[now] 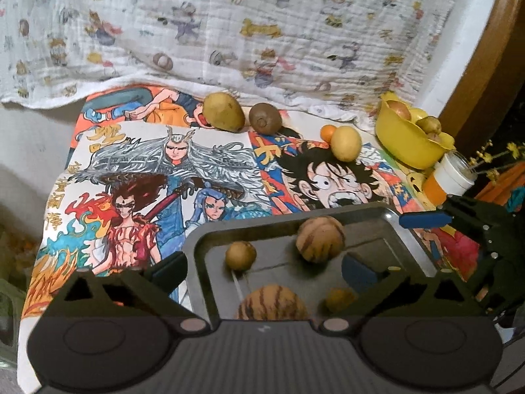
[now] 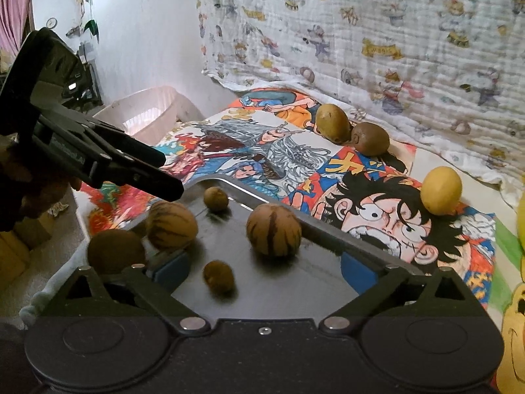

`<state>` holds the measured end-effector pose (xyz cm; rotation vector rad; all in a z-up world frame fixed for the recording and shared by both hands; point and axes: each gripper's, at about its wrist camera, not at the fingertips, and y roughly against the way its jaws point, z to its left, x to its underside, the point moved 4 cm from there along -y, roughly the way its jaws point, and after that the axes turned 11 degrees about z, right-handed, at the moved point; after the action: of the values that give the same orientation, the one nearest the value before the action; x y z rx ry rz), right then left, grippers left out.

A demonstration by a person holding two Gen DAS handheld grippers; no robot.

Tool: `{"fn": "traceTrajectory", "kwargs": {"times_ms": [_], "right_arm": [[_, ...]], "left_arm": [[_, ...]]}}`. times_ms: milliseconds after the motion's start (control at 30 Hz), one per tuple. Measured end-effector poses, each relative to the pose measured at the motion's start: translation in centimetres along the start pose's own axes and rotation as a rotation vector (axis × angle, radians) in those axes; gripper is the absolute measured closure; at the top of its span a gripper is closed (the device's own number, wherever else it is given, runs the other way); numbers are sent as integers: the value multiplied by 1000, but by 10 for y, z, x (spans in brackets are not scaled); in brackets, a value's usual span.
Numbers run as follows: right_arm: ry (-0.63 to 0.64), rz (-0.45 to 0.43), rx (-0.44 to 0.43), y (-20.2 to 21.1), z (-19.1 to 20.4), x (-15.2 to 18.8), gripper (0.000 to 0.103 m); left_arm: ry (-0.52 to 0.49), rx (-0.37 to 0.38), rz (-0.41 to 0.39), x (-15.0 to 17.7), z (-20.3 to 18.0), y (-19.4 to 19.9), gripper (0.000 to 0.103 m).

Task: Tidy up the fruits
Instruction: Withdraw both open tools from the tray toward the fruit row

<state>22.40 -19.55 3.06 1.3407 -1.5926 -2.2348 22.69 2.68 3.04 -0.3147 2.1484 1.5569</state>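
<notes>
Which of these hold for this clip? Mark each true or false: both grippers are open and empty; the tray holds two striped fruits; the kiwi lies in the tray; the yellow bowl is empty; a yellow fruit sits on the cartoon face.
1. Both grippers are open and empty. True: the left gripper and right gripper have spread fingers with nothing between them.
2. The tray holds two striped fruits. True: one and another.
3. The kiwi lies in the tray. False: it rests on the mat beside the potato.
4. The yellow bowl is empty. False: produce shows inside it.
5. A yellow fruit sits on the cartoon face. True.
</notes>
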Motion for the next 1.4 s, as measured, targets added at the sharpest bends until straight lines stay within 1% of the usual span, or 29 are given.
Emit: {"fn": "traceTrajectory", "kwargs": {"times_ms": [167,400,567,800,1100,1400], "right_arm": [[12,-9,21,17,15,15,1],[8,-9,31,33,31,37,1],[-6,-1,41,42,36,53,1],[-43,3,61,50,32,69,1],[-99,9,96,57,12,84,1],[-148,3,134,61,-18,89,1]], "left_arm": [[-25,-15,-26,18,-13,14,1],[-57,-39,-50,51,-30,33,1],[-89,-55,-49,74,-41,42,1],[-121,-67,-35,92,-56,42,1],[-191,-59,-3,92,-81,33,1],[-248,-38,41,75,-107,13,1]]}}
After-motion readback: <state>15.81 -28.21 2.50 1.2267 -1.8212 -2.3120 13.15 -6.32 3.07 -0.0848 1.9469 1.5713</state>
